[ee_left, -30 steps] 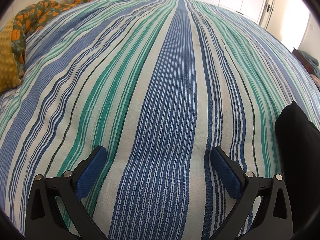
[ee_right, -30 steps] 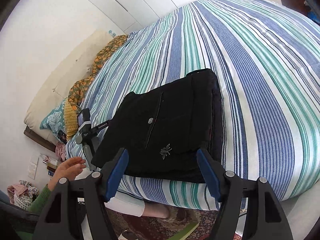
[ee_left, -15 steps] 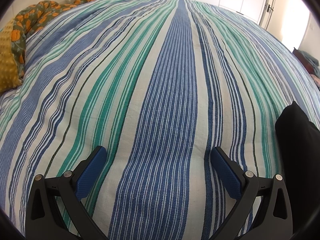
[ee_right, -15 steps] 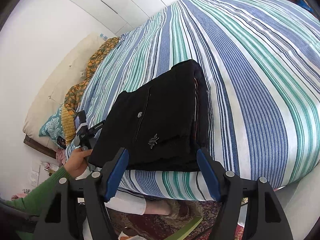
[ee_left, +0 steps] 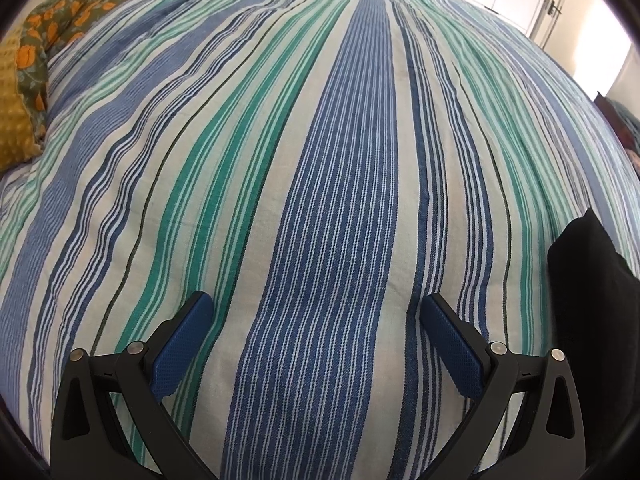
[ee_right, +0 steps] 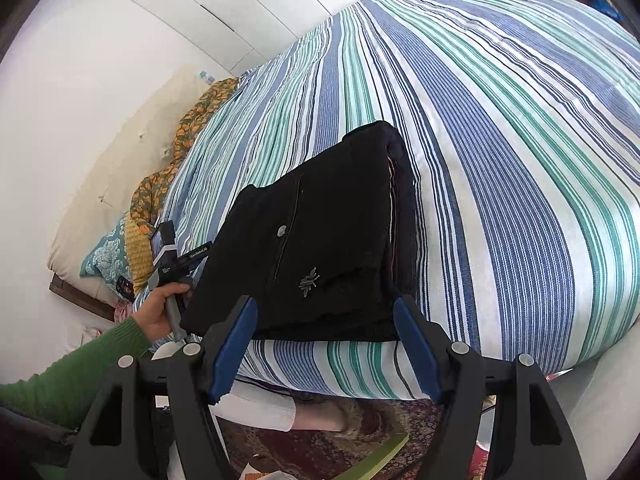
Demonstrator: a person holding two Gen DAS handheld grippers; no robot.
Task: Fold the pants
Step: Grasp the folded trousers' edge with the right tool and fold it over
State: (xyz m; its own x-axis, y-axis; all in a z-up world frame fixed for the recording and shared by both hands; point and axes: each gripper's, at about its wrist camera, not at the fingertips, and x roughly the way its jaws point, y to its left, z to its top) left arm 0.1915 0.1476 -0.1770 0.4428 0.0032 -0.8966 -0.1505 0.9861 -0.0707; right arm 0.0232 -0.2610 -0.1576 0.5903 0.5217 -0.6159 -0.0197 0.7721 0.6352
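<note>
Pants (ee_right: 320,240), black, folded into compact rectangle

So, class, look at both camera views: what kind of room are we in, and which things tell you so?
Most likely a bedroom: a wide bed under a striped cover, pillows against a padded headboard, and white wardrobe doors behind. Folded black pants lie on the bed.

pants (ee_right: 320,240) | black | folded flat rectangle | near striped bed's edge
</note>
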